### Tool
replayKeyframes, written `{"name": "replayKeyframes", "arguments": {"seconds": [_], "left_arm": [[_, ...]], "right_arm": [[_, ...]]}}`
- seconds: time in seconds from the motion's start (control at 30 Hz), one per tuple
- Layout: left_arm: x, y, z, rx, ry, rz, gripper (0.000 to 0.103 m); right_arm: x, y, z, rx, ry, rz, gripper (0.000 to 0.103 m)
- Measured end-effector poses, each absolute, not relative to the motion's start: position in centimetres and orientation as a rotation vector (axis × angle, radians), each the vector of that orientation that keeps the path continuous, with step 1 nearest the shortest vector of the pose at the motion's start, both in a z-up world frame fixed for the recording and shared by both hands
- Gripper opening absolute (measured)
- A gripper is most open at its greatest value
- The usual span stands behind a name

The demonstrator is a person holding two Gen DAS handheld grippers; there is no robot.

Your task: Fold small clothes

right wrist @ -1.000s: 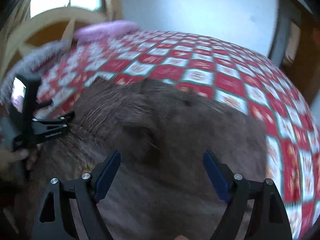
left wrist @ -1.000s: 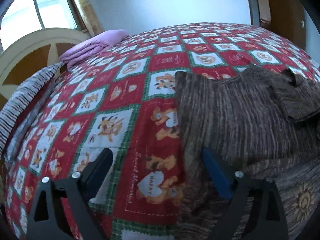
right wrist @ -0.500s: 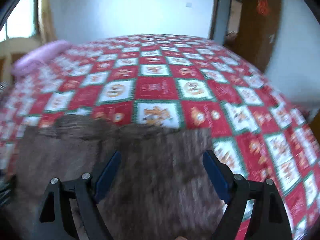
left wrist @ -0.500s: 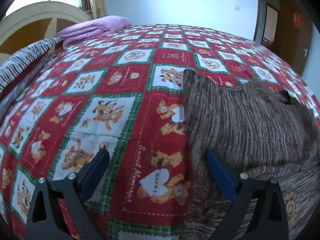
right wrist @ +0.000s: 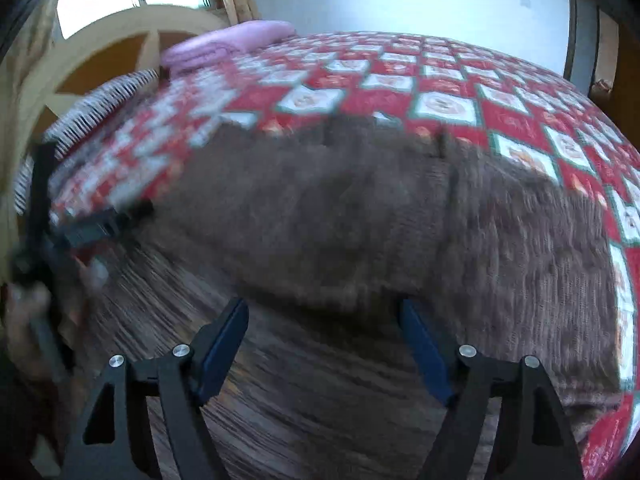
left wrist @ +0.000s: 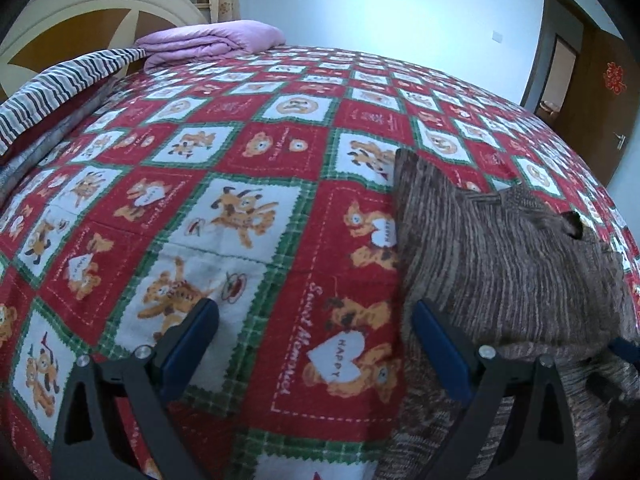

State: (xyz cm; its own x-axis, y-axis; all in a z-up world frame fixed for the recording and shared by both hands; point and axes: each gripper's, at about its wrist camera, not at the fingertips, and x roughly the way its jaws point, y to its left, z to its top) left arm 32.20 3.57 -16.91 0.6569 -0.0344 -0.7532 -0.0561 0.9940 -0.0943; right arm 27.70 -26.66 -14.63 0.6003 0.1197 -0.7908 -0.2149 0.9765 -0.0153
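On the red teddy-bear patchwork bedspread [left wrist: 248, 216] lies the brown striped knit sweater [left wrist: 500, 264], partly folded: one layer is doubled over the lower body, its straight side edge running up the bed just right of our left gripper [left wrist: 316, 332]. That gripper stands wide, nothing between its pads; the inner finger [left wrist: 436, 344] sits right at the sweater's side edge, the other over bare bedspread. From the right wrist view (badly smeared by motion) our right gripper [right wrist: 324, 340] hangs above the middle of the sweater [right wrist: 360, 220], just where the doubled layer ends in a dark fold line. Its jaws are closing but are apart, and we cannot see that the pads press on any cloth yet. The left gripper [right wrist: 92, 228] and the hand [right wrist: 24, 312] that bears it show as a blur at the sweater's left edge.

We judge that we are between folds: one fold is laid, and both grippers are lining up for the next pinch. The next move calls for each gripper to bite the same folded edge, the left one shifting a little onto the cloth, so both layers lift together and the knit does not slide apart
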Motion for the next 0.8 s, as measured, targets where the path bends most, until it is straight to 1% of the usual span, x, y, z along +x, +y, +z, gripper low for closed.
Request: {"name": "replayKeyframes", "arguments": {"seconds": [0.07, 0.17, 0.23, 0.37, 0.43, 0.5, 0.6, 0.7, 0.8], "left_arm": [[32.3, 3.2, -16.2, -0.074, 0.847, 0.020, 0.100], [33.0, 1.8, -14.3, 0.025, 0.779, 0.022, 0.100], [34.5, 0.4, -13.5, 0.070, 0.768, 0.015, 0.100], [37.1, -2.4, -14.2, 0.144, 0.788, 0.047, 0.100], [38.0, -3.8, -15.9, 0.233, 0.826, 0.117, 0.100], [38.2, -4.0, -17.6, 0.297, 0.866, 0.177, 0.103], [37.5, -2.0, -17.5, 0.238, 0.876, 0.210, 0.103], [37.0, 0.1, -17.8, 0.154, 0.884, 0.186, 0.103], [36.6, 0.5, -17.7, 0.139, 0.881, 0.181, 0.103]], "right_arm": [[26.2, -27.3, -14.2, -0.128, 0.873, 0.203, 0.078], [24.6, -29.7, -11.8, -0.076, 0.777, 0.189, 0.078], [24.7, -32.1, -10.3, -0.060, 0.734, 0.078, 0.078], [27.4, -39.0, -10.0, -0.008, 0.771, -0.244, 0.078], [28.6, -41.4, -11.4, -0.007, 0.830, -0.343, 0.078], [29.4, -43.0, -13.4, -0.017, 0.893, -0.389, 0.078], [28.4, -45.1, -13.8, 0.090, 0.886, -0.404, 0.078], [27.5, -46.4, -14.1, 0.106, 0.882, -0.416, 0.078], [26.9, -47.1, -14.1, 0.105, 0.878, -0.416, 0.078]]}}
